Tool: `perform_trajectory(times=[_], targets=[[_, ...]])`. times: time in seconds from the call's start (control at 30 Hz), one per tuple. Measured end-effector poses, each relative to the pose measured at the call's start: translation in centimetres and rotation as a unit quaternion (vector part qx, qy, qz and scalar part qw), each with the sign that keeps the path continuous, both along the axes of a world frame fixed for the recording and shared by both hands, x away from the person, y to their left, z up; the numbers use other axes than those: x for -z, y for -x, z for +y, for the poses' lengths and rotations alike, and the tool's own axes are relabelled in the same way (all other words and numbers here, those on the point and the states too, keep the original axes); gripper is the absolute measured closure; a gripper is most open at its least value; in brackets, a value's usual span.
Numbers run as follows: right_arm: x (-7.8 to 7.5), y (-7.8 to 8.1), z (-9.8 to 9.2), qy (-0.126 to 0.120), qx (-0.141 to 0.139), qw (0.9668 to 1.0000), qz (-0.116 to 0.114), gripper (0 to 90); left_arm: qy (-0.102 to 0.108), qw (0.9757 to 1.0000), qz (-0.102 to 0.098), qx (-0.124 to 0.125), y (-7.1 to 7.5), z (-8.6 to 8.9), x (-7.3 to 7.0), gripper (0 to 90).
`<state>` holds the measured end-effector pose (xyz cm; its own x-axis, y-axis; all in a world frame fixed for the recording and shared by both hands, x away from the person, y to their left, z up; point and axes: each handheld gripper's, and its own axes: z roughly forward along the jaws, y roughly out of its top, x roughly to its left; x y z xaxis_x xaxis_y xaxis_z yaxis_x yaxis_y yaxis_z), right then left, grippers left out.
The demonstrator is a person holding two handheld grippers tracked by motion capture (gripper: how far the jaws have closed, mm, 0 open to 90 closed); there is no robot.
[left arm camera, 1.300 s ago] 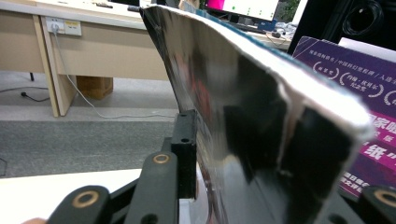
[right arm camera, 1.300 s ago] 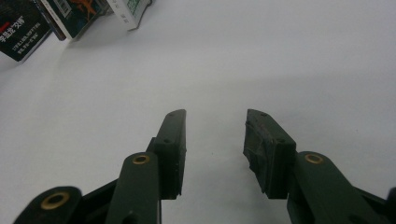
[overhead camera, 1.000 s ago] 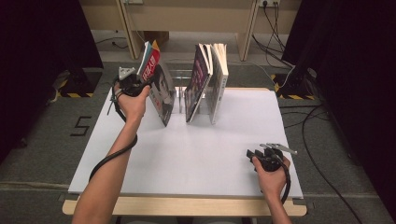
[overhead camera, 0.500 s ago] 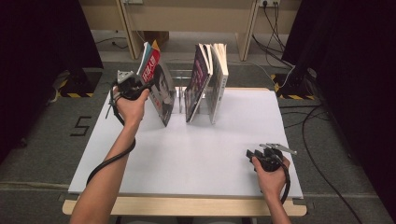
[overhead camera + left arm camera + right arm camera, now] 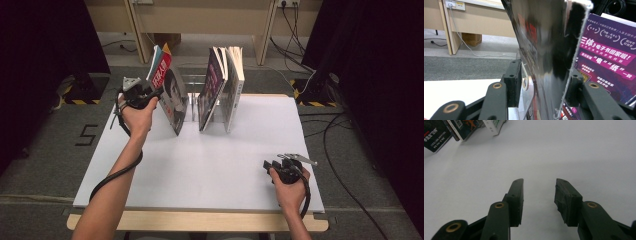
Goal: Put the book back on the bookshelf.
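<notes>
Leaning against a clear stand at the white tabletop's [image 5: 200, 165] far edge, the glossy red-and-black magazine [image 5: 169, 95] sits between the left gripper's [image 5: 544, 82] just-opened, slack jaws; right gripper [image 5: 537, 200] rests open, empty, well apart.

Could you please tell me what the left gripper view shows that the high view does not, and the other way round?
Left gripper view: close up, the leaning book stands between the jaws of the left gripper, which have just been opening. A gap shows beside one pad, and the purple print on the neighbouring book can be made out. High view: the whole white table, the right gripper open near its front edge, and both forearms. Shared: the leaning book, the neighbouring book and the left gripper.
</notes>
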<state>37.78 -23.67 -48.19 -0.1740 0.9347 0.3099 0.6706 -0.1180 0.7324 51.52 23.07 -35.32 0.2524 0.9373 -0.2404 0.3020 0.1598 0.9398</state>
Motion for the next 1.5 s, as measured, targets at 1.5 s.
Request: perform_trajectory(times=[1.5], targets=[[-0.2, 0.1, 0.0, 0.001, 0.002, 1.0, -0.004, 59.2, 0.006, 0.9994, 0.028, 0.02, 3.1, 1.4, 1.1, 49.8]])
